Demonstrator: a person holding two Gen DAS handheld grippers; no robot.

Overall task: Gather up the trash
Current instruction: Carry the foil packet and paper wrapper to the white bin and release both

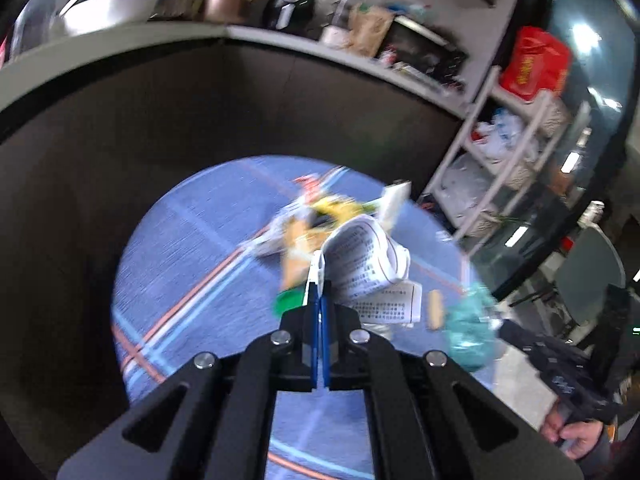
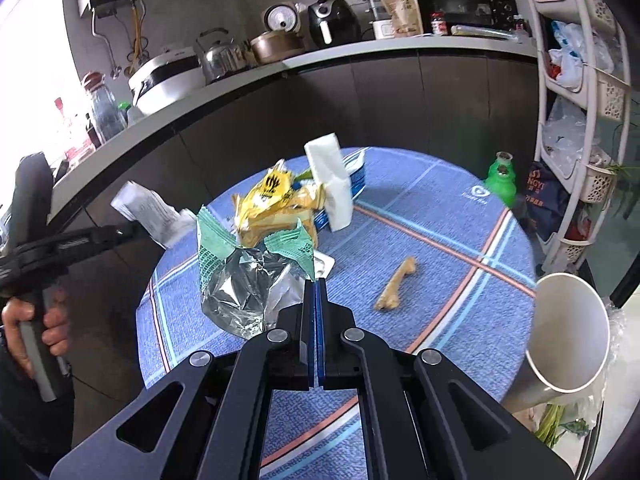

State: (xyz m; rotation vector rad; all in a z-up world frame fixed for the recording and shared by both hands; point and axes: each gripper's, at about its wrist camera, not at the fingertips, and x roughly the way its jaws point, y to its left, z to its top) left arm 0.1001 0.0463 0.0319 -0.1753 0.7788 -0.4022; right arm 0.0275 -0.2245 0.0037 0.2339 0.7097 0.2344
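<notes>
My left gripper [image 1: 318, 276] is shut on a crumpled printed paper [image 1: 366, 258] and holds it above the round blue table [image 1: 180, 280]; the paper also shows at the left in the right wrist view [image 2: 146, 210]. My right gripper [image 2: 315, 284] is shut on a green and silver foil wrapper [image 2: 248, 280], lifted over the table [image 2: 440, 240]. On the table lie a yellow snack bag [image 2: 272, 204], a white folded tissue [image 2: 330, 178], a bone [image 2: 396, 284] and a blister pack [image 2: 324, 266].
A white paper cup [image 2: 568, 332] lies tilted at the table's right edge. A green bottle [image 2: 502, 178] stands beyond the far edge. A dark cabinet with a cluttered counter [image 2: 360, 48] runs behind, and a white basket rack [image 2: 580, 120] stands at the right.
</notes>
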